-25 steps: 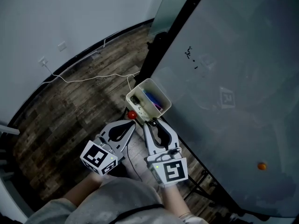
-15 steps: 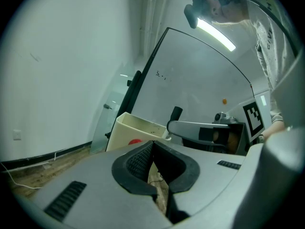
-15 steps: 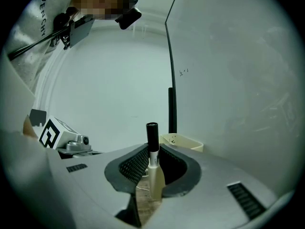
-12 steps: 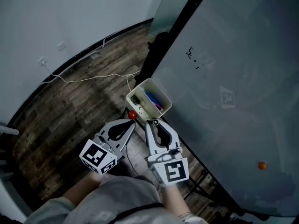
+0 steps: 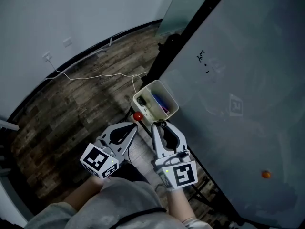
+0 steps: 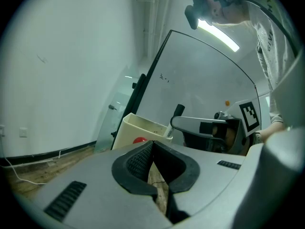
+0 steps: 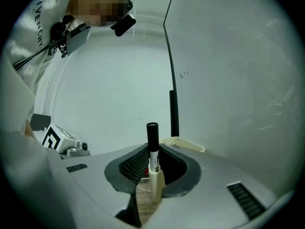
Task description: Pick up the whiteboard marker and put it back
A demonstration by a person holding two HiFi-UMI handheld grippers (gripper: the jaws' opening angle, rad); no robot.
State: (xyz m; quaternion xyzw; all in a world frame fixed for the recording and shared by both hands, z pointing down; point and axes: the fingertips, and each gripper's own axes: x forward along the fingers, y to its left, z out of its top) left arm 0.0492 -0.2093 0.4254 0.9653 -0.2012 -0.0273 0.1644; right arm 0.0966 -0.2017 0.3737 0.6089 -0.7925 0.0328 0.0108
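Scanning from the left: logged a white cable (image 5: pixel 95 75) lying loose across the dark wood floor (image 5: pixel 62 123), near the foot of the pale wall (image 5: pixel 71 13).

Found the left gripper (image 5: pixel 135 126) low in the head view, cube toward the person, tips aimed up at the bin. Read its jaws in the left gripper view as pressed together at the tips. Saw nothing between the ribbed pads, only floor through the slot behind them.

Noted a cream plastic bin (image 5: pixel 155 82) just beyond both grippers, hung at the dark edge of the whiteboard. Saw blue and purple items (image 5: pixel 159 101) inside; could not identify them further. Recorded a small red round object (image 5: pixel 137 117) at the bin's lower outer side.

Found the right gripper (image 5: pixel 161 126) beside the left one, cube likewise toward the person. Read its jaws as clamped on the whiteboard marker (image 7: pixel 152 142): held upright between the pads, black cap above them, white labelled barrel in the grip, pale end below. Placed the cap just beside the bin's near rim, outside the bin; could not tell whether touching.

Logged the grey whiteboard (image 5: pixel 257 70) across the right side, with small black scribbles (image 5: pixel 205 58), a faint square printed tag (image 5: pixel 236 105) and an orange dot (image 5: pixel 266 174) lower right.
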